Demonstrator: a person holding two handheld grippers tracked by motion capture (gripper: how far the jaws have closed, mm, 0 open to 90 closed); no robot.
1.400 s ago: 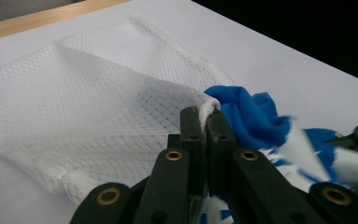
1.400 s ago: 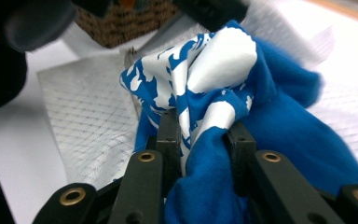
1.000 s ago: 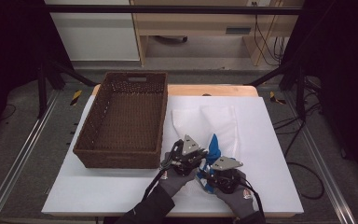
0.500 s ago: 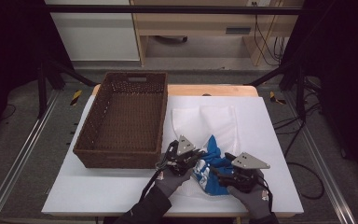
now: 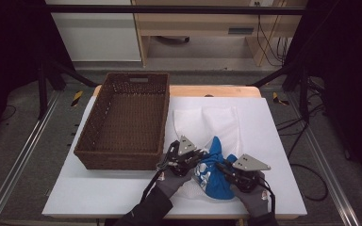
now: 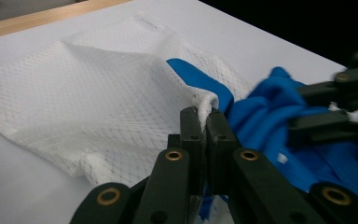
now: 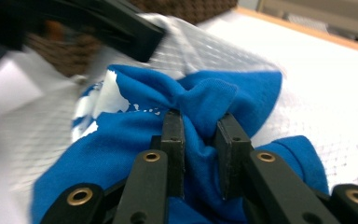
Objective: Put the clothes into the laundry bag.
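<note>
The desk [image 5: 283,141] is carrying a wicker basket [image 5: 125,120] and, beside it, a white mesh bag [image 5: 207,122]. A blue garment [image 5: 214,174] is lying half in the bag. The left tool [image 6: 204,122] is pinching the bag's rim; the right tool [image 7: 200,135], having just been closing, is gripping bunched blue cloth.

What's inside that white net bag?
A blue cloth with white print is partly tucked into the white mesh bag, whose edge the left gripper pinches. How far the cloth reaches inside is hidden under the mesh; the rest of the bag looks flat.
</note>
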